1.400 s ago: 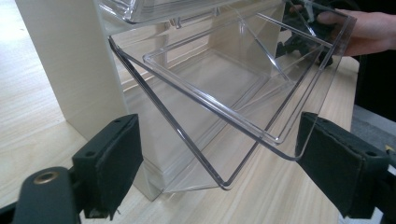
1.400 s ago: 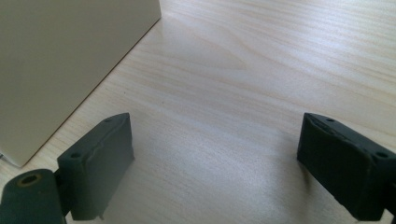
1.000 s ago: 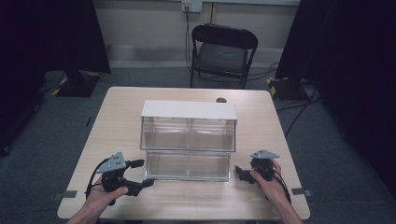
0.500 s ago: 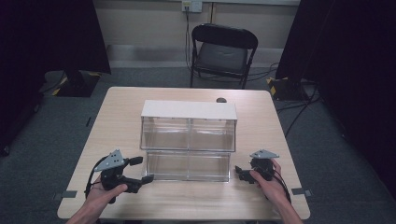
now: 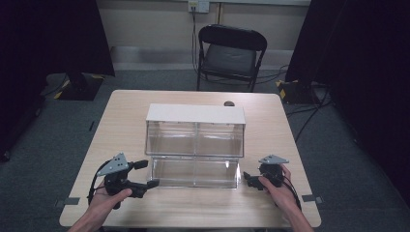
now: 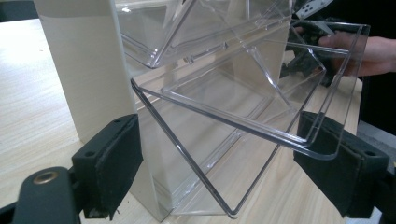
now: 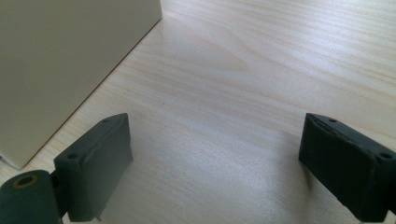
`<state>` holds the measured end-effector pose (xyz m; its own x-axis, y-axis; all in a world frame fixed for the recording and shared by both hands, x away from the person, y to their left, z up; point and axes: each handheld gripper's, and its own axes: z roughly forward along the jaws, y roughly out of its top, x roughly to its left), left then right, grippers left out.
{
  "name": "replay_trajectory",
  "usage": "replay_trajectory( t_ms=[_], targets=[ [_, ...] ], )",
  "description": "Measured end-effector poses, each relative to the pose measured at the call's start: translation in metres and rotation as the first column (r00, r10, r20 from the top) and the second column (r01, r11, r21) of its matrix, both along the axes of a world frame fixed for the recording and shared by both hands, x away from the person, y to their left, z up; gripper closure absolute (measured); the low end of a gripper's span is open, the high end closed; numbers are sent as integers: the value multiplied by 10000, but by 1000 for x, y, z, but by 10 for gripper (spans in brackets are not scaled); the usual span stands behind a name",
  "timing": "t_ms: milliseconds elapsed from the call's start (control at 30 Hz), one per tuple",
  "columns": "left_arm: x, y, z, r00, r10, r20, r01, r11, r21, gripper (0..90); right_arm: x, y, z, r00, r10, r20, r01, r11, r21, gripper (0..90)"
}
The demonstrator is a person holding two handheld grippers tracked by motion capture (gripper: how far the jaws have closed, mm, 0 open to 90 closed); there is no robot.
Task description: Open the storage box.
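Your left gripper (image 5: pixel 147 175) sits spread around the tilted-out clear lower drawer (image 6: pixel 243 116), pads not touching it; your right gripper (image 5: pixel 247 179) rests spread above the bare counter (image 7: pixel 261 70).

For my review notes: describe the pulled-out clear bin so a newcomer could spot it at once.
On the wooden table stands a clear cabinet with a white top. The pulled-out bin is its lower tier, tilted toward the person, between the left gripper and right gripper. The bins above it sit closed.
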<state>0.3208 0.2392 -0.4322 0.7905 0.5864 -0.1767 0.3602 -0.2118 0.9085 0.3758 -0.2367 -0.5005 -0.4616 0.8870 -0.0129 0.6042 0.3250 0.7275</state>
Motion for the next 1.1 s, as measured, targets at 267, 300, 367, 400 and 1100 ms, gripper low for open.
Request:
replay_trajectory(
  t_ms=[267, 300, 367, 400, 1100],
  targets=[
    [3, 0, 3, 9999, 111, 117, -110, 9999, -100, 150, 0, 0, 0, 10000, -3, -17, 3, 10000, -6, 85],
    [3, -1, 3, 9999, 130, 110, -129, 9998, -124, 150, 0, 0, 0, 10000, -18, -32, 18, 10000, -15, 84],
    [4, -1, 4, 9999, 70, 123, -70, 10000, -17, 151, 1, 0, 0, 10000, 6, -28, -6, 10000, -3, 81],
    [4, -1, 5, 9999, 113, 112, -113, 9999, -77, 150, 1, 0, 0, 10000, 13, -29, -13, 10000, -13, 80],
    [13, -6, 15, 9993, 233, 305, -232, 9997, -17, 154, 2, 1, 0, 10000, 32, -36, -32, 10000, 9, 72]
  ],
)
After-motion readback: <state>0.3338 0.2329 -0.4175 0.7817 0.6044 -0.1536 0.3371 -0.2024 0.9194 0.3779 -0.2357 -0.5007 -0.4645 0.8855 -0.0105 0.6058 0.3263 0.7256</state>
